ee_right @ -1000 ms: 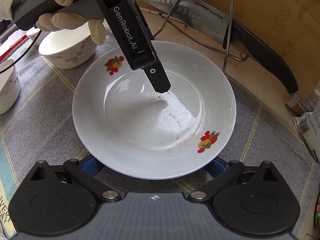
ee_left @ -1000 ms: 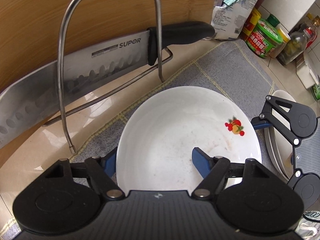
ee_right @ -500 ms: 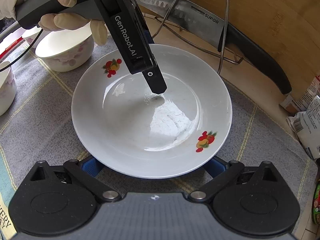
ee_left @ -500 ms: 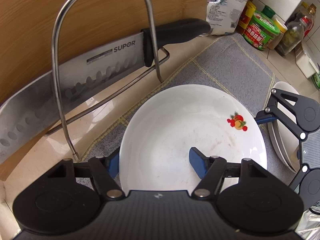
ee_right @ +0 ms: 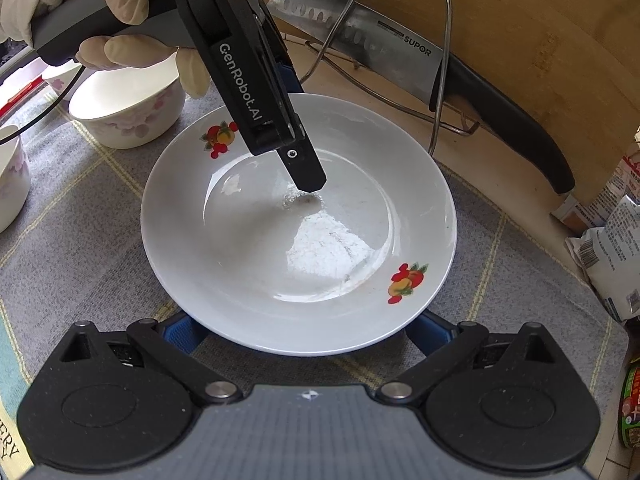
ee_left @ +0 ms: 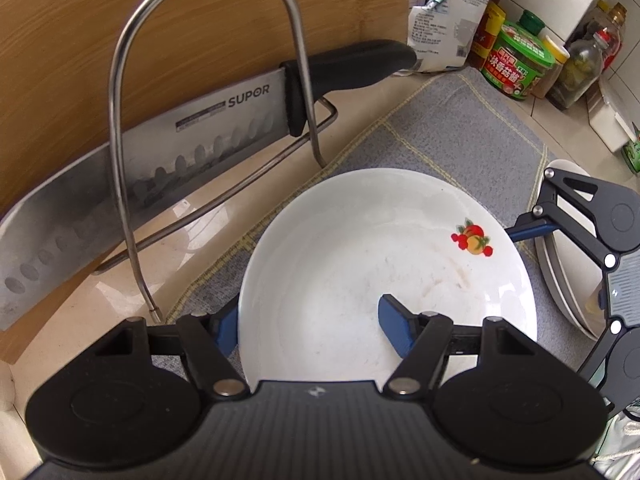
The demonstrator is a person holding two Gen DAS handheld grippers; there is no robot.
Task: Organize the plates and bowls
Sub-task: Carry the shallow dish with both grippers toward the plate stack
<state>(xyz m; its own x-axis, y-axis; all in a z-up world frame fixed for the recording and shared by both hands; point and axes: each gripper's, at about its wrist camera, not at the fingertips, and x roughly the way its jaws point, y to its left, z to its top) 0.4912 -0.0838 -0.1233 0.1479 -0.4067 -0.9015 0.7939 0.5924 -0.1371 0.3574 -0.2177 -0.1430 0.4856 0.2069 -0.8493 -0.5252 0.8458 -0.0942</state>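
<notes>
Pinching the rim of the white plate (ee_left: 384,276), our left gripper (ee_left: 316,320) has one blue finger (ee_left: 394,330) lying inside the dish and the other outside, under the near edge. From the right wrist camera we see the same tool as a black bar reaching down into the plate (ee_right: 300,236), its tip over the shallow well. A gloved hand (ee_right: 100,20) holds its grey handle.

Our right gripper (ee_right: 304,330) sits low at the opposite side of the plate. Its two blue fingertips (ee_right: 180,332) are spread wide and peek out from under the rim on either side; we cannot tell whether they touch the dish.

We see the plate resting on a grey checked mat (ee_right: 92,240), with small fruit prints near its rim. Just beyond it, on the pale counter, stands a wire rack (ee_left: 208,120) with a tall steel loop. A large SUPOR knife (ee_left: 180,144) lies across the rack, leaning against a wooden board (ee_left: 100,20).

On the mat, past the gloved hand, sit a flowered white bowl (ee_right: 128,116) and part of another bowl (ee_right: 10,184) at the frame edge. Behind our right gripper in the left view, stacked plates (ee_left: 560,276) are partly hidden. Jars and packets (ee_left: 516,64) crowd the far corner.
</notes>
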